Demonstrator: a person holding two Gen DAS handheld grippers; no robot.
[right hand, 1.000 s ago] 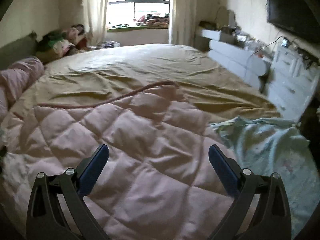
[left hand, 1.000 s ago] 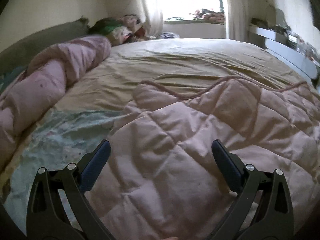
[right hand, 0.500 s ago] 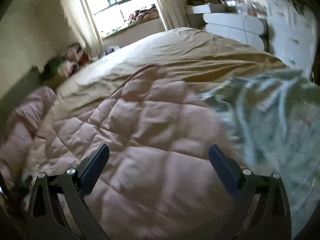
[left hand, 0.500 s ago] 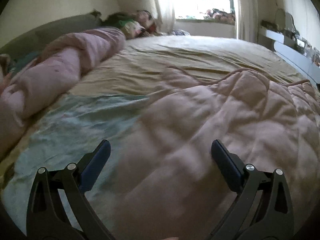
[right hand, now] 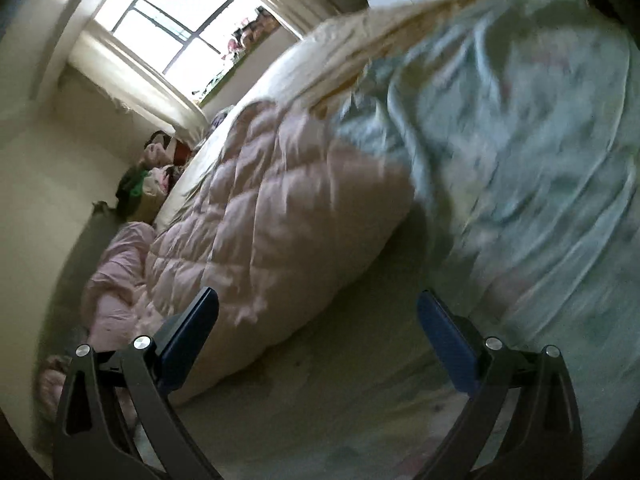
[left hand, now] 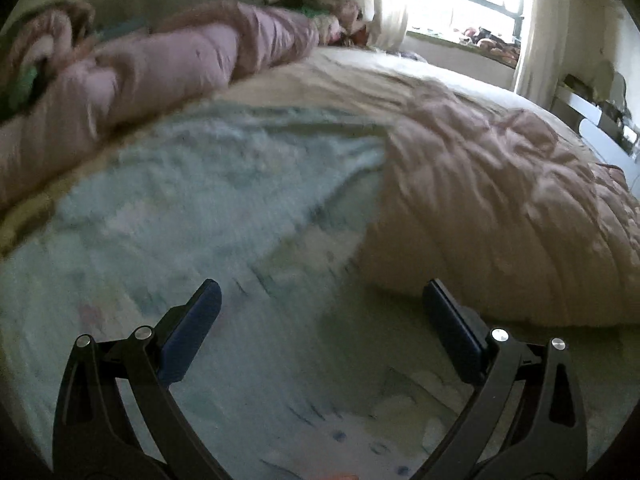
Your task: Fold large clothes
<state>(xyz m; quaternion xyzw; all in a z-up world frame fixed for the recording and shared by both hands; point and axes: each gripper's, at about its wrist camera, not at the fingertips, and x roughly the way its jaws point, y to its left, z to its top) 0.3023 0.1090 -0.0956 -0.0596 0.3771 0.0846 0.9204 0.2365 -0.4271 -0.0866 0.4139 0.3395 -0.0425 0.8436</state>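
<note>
A pink quilted comforter (left hand: pixel 500 216) lies folded on the bed, filling the right of the left wrist view; in the tilted right wrist view the comforter (right hand: pixel 280 208) sits left of centre. A pale blue-green patterned sheet (left hand: pixel 192 200) spreads under and beside it, and the same sheet (right hand: pixel 520 128) is blurred at the right. My left gripper (left hand: pixel 322 300) is open over the sheet, just left of the comforter's near edge. My right gripper (right hand: pixel 318 308) is open too, hovering by the comforter's rounded fold with nothing between its fingers.
A second pink quilt (left hand: pixel 160 68) is rolled along the headboard side. A pile of clothes (right hand: pixel 148 184) sits in the corner by the curtained window (right hand: pixel 176 28). White furniture (left hand: pixel 600 120) lines the far side of the bed.
Both grippers have swung off the comforter: the left one leftward over the blue-green sheet, the right one rolling sideways toward the comforter's right edge. Both stayed open and empty.
</note>
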